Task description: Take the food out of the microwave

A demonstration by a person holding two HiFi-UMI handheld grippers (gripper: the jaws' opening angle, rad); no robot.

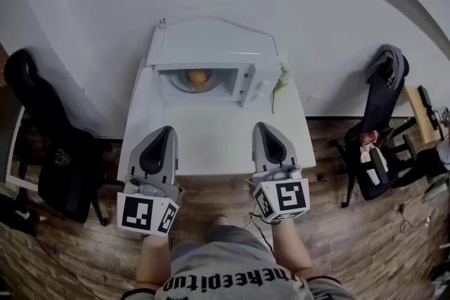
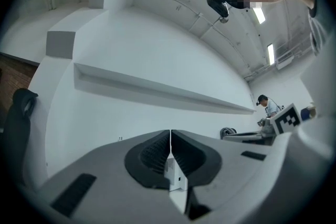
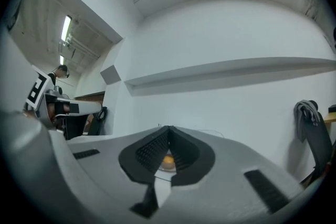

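Observation:
A white microwave stands at the back of a white table with its door swung open to the right. Inside, orange food lies on a plate. My left gripper and right gripper hover side by side over the table's front edge, well short of the microwave, both shut and holding nothing. In the right gripper view the food shows below the shut right gripper. The left gripper points at the white microwave.
A black office chair stands left of the table and another chair with a grey cloth over it stands to the right. Something green lies next to the microwave door. A white wall runs behind; the floor is wood.

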